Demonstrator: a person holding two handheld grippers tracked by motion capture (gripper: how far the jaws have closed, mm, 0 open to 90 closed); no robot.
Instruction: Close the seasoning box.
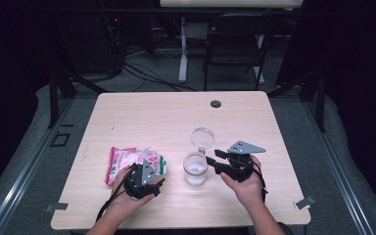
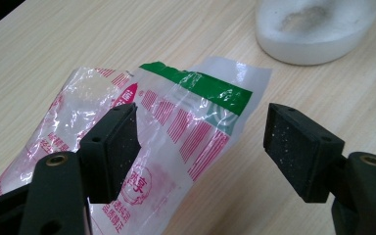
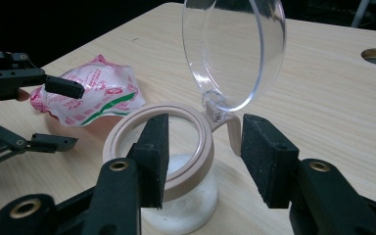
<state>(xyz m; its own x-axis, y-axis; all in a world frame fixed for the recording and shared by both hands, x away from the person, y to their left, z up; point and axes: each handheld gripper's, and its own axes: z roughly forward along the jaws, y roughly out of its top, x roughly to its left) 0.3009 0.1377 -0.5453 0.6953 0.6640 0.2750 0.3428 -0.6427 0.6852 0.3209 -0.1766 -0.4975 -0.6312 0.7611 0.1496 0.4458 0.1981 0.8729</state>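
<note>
Between the wide-open jaws of the left gripper (image 2: 200,147): pink-and-green salt bag (image 2: 176,132), flat on counter (image 2: 54,44); right gripper (image 3: 204,159), jaws wide, straddles open jar (image 3: 176,156) rim.

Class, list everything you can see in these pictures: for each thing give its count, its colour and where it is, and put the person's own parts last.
Table: one, light wood, centre of the high view.
Cable hole: one, dark, far edge of the table.
Plastic bag: one, clear with pink and green print, lying on the table near left.
Jar: one, clear with white powder inside, beige rim, near centre.
Lid: one, clear, hinged open behind the jar.
Chair: one, black, beyond the table.
Left gripper: one, black, open over the bag.
Right gripper: one, black, open by the jar's rim.
Hands: two, near edge, holding the grippers.
</note>
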